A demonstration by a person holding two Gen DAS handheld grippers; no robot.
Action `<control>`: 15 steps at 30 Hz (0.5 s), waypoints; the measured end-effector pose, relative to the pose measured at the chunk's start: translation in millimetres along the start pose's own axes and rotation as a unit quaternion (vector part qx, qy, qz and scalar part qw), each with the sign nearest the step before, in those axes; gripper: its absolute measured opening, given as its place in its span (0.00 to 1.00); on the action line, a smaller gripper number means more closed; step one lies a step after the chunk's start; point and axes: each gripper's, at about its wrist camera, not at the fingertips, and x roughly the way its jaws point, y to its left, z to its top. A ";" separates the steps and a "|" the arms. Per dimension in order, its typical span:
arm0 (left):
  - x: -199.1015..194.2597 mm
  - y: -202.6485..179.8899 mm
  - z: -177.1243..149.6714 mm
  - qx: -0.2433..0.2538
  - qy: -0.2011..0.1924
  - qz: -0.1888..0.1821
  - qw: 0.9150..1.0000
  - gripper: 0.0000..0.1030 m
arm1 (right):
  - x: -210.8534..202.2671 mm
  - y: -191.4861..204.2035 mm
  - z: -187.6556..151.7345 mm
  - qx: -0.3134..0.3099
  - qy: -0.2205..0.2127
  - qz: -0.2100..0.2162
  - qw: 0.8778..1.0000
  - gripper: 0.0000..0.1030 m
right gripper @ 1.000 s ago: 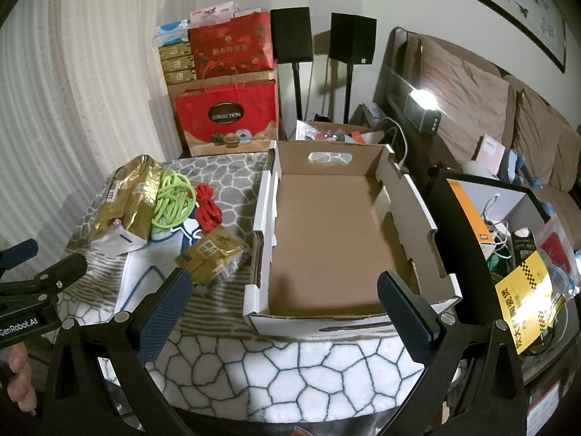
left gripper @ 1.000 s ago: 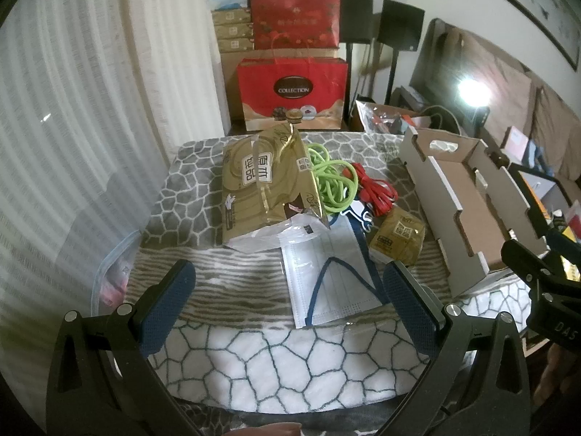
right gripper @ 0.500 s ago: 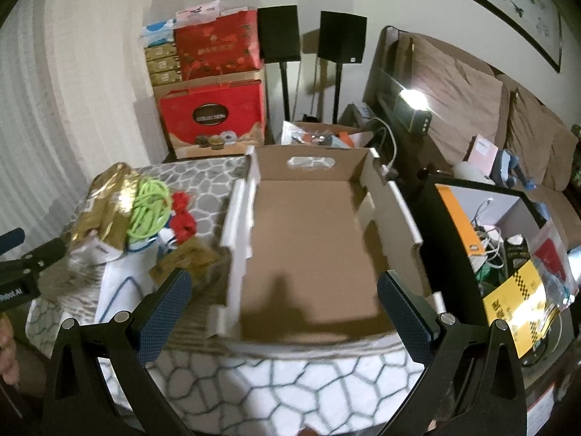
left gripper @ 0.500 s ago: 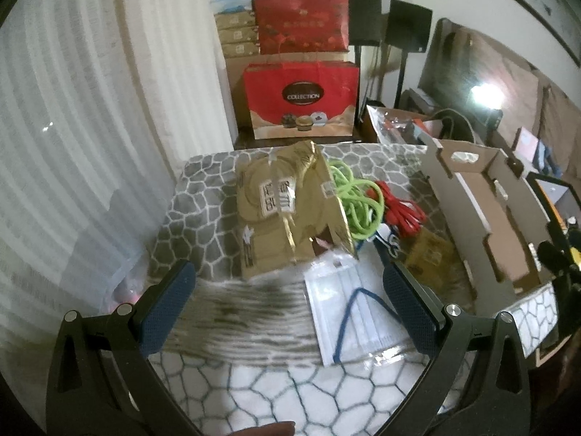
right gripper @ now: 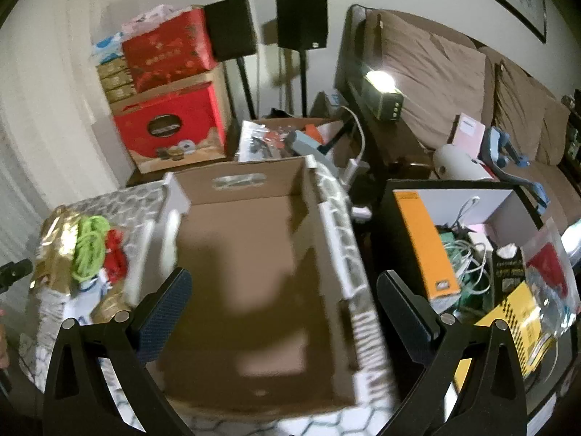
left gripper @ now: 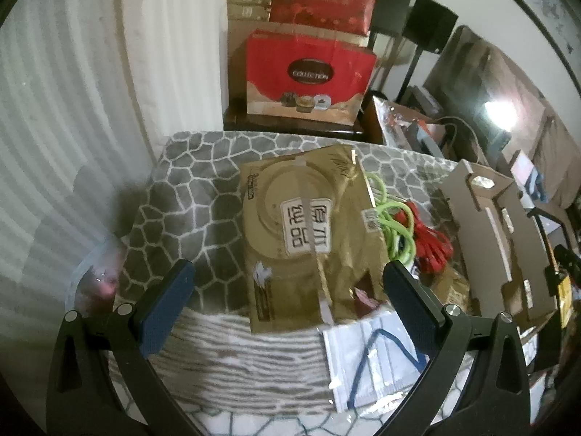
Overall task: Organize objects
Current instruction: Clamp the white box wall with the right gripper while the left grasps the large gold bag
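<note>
A large gold foil bag point(left gripper: 312, 239) lies on the stone-patterned table cover point(left gripper: 189, 196), straight ahead of my open left gripper point(left gripper: 290, 305), which frames its near end without touching it. To its right lie a green cord point(left gripper: 394, 218), a red cord point(left gripper: 434, 250) and a packaged face mask point(left gripper: 374, 356). The cardboard tray point(right gripper: 250, 276) is empty and sits under my open right gripper point(right gripper: 283, 309). The right wrist view also shows the gold bag point(right gripper: 60, 250), green cord point(right gripper: 89, 247) and red cord point(right gripper: 116, 254) left of the tray.
Red gift bags and stacked boxes point(left gripper: 308, 72) stand behind the table, with two black speakers point(right gripper: 301, 21) on stands. A box of cables and packets point(right gripper: 483, 258) sits right of the tray, beside a brown sofa point(right gripper: 454, 83). A curtain point(left gripper: 54, 109) hangs on the left.
My left gripper has moved forward and left, so the gold bag now fills the space ahead of its fingers. My right gripper has moved forward over the cardboard tray. Both stay open.
</note>
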 end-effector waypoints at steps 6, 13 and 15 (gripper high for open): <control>17.9 0.0 8.3 -0.003 0.020 -0.016 1.000 1.00 | 23.4 -19.8 12.6 0.002 0.020 -0.008 1.000 0.97; 29.4 7.2 10.7 -0.012 0.032 -0.024 0.999 0.90 | 56.5 -30.4 16.3 -0.011 0.068 -0.018 0.997 0.67; 31.4 11.2 11.4 -0.018 0.034 -0.032 0.999 0.89 | 63.6 -31.8 15.5 -0.012 0.078 -0.018 0.997 0.59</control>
